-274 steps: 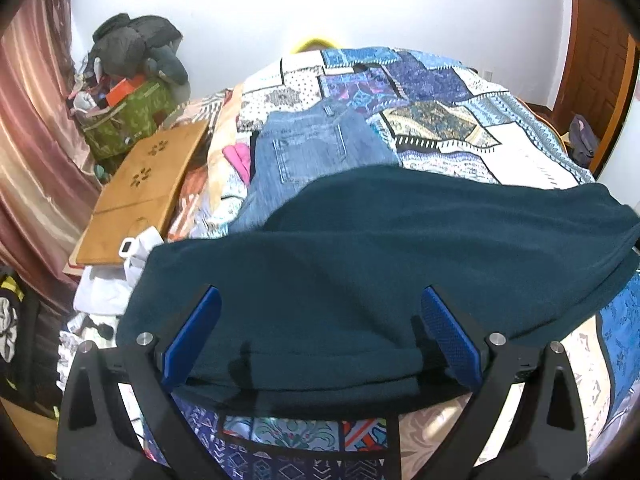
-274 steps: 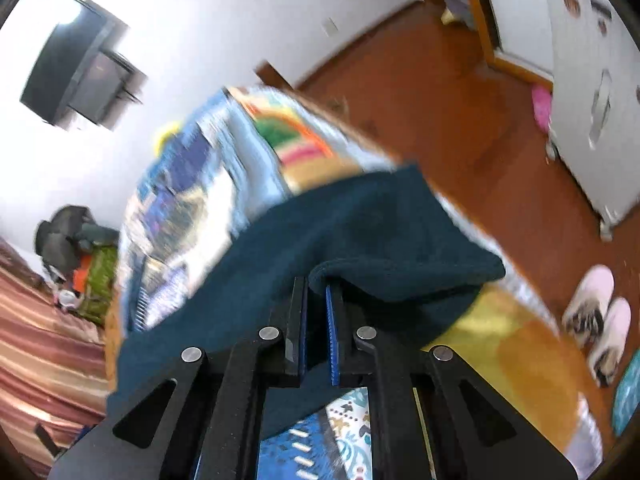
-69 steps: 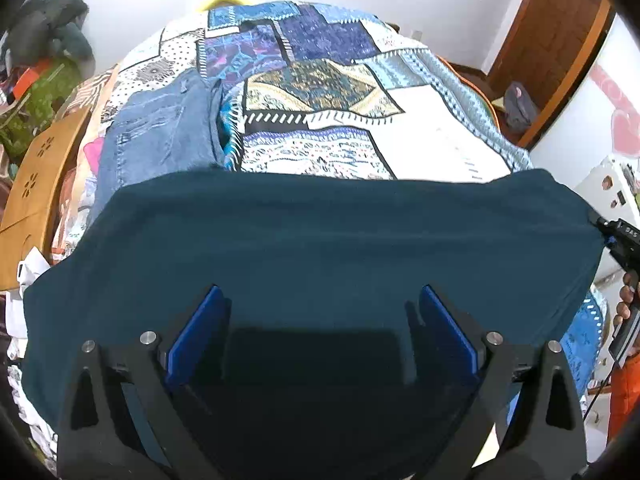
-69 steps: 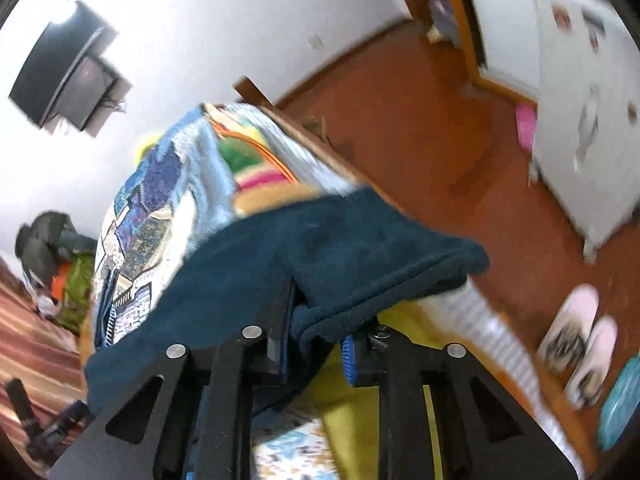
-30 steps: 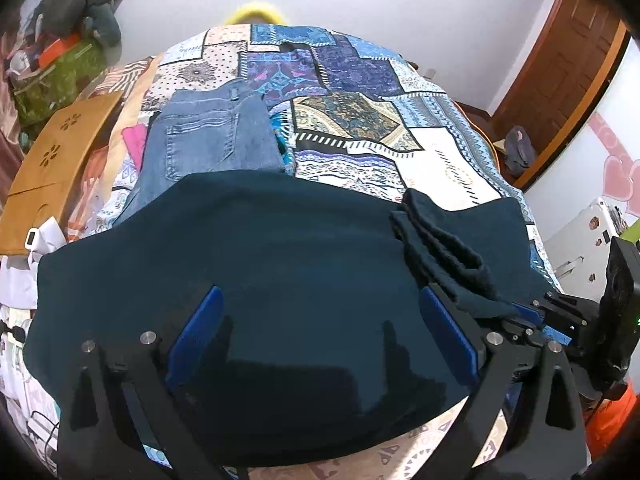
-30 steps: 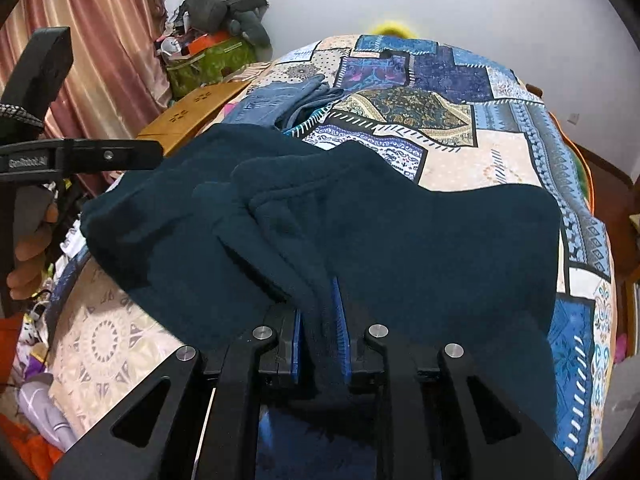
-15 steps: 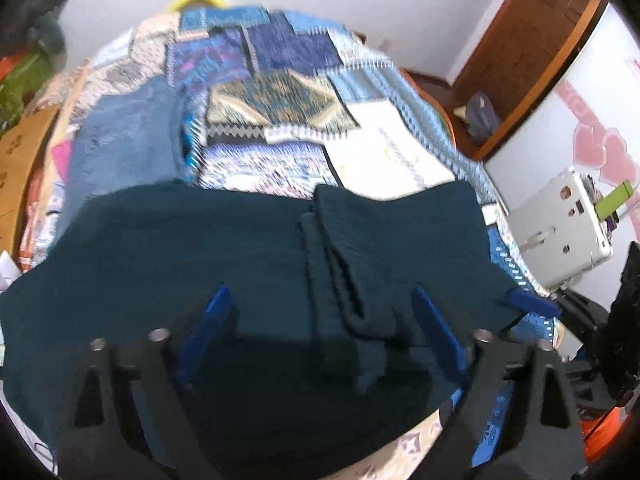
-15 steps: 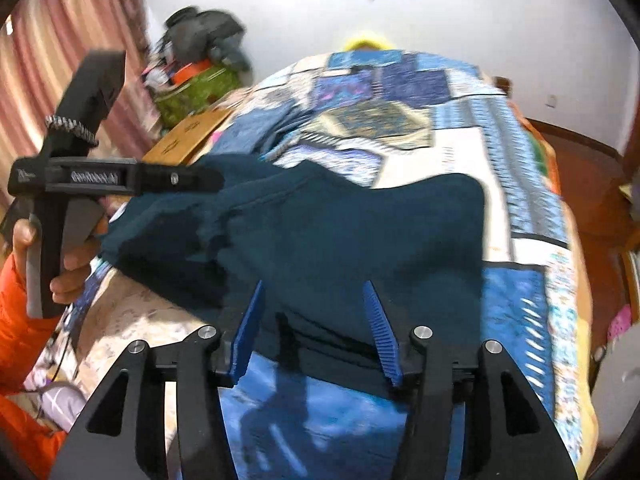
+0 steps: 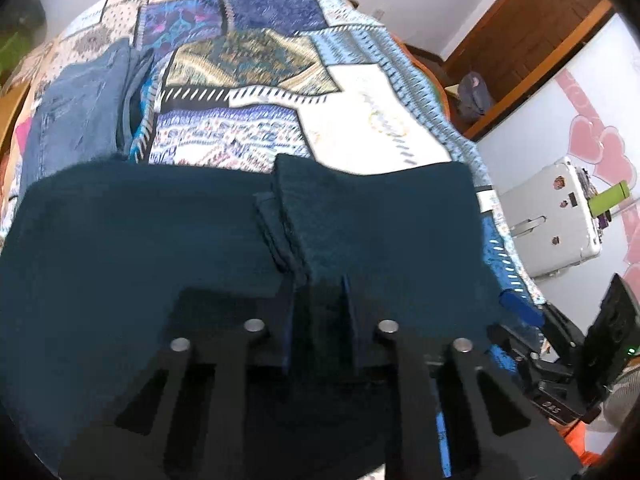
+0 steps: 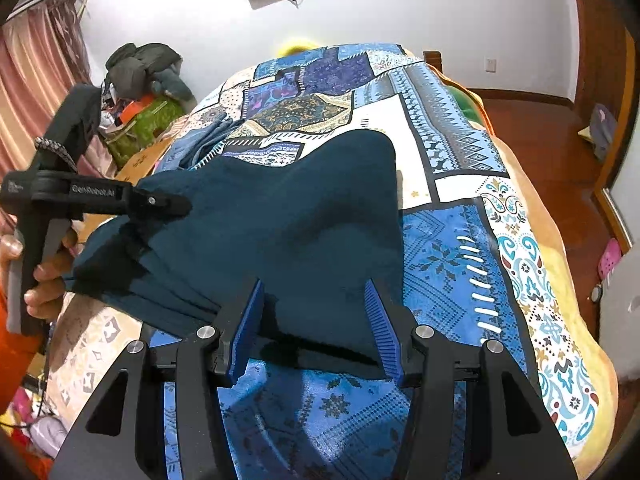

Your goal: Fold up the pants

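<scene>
- The patchwork bedspread covered the bed and filled most of both views, reaching beyond and to both sides of the two grippers.
- The dark teal pants lay across the near part of the bedspread, directly ahead of both grippers, with one part doubled over the rest so that a layered edge ran down toward the left gripper.
- A pair of blue jeans lay on the bedspread beyond the pants, ahead and to the left of the left gripper.
- The left gripper pointed steeply down onto the pants beside the doubled edge; its jaws were closing, with a bunch of teal cloth between them. The frame was blurred and dark there, so the pads appeared to press on the cloth.
- In the right wrist view the left gripper reached in from the left, its tips on the pants.
- The right gripper stood with its jaws apart over the near hem of the pants; the blue pads flanked the cloth without pinching it.
- The person's left hand held the left gripper's handle.
</scene>
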